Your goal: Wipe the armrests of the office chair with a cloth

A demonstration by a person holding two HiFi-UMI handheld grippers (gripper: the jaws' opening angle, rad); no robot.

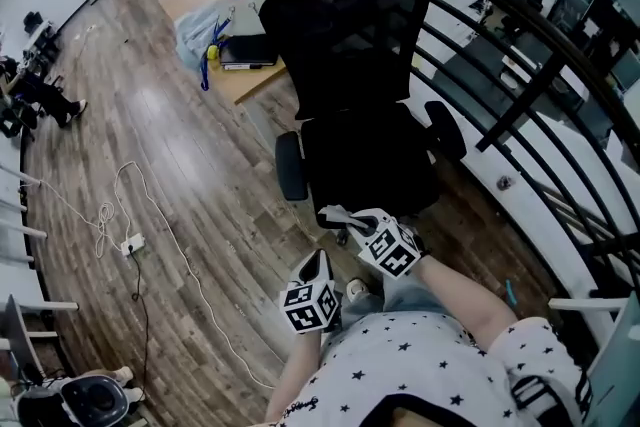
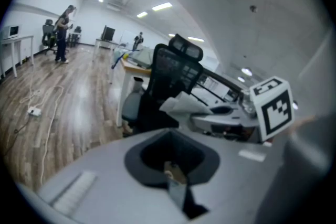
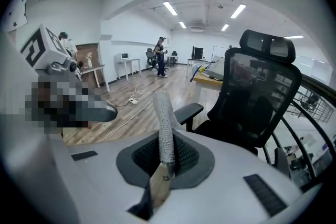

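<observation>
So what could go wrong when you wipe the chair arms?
The cloth is held only at one end by the right gripper, so it might slip out during rubbing. One armrest sits close to the railing, so the gripper could bump it while wiping there.

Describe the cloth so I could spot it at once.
Find the black chair by the curved railing. Just in front of it, the right gripper pinches the cloth: a pale grey, knobbly strip sticking out of its jaws, unlike the all-black chair.
</observation>
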